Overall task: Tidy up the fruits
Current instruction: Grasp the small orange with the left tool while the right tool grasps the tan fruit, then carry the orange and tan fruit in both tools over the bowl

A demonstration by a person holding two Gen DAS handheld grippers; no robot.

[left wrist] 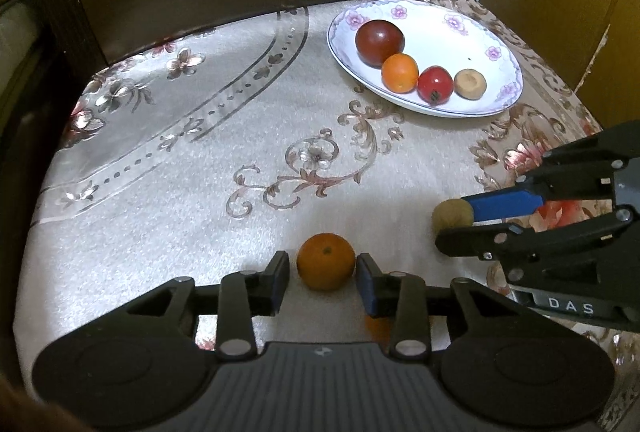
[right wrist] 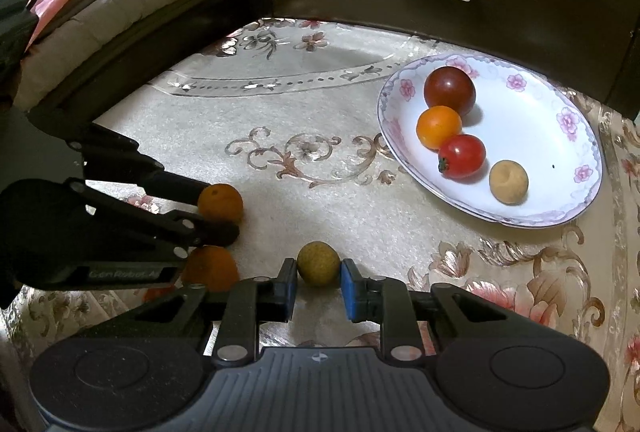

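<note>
Two tools stood low over the surface [left wrist: 200,192]: the right tool [right wrist: 319,282] clamped a tan longan [right wrist: 318,263], the left tool [left wrist: 322,278] loosely bracketed a mandarin [left wrist: 326,261]; the plate [right wrist: 560,136] lay beyond, nearer the right.

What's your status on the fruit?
Right gripper shut on tan longan. Left gripper open around small orange. Plate holds four fruits; path clear.

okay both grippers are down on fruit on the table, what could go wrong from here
The left gripper has a gap beside the small orange citrus fruit; lifted now, the round fruit could roll away across the floral cloth. The right gripper pinches the small yellow-brown round fruit only at its fingertips, so it could pop out. The white floral-rimmed plate is crowded along one side.
</note>
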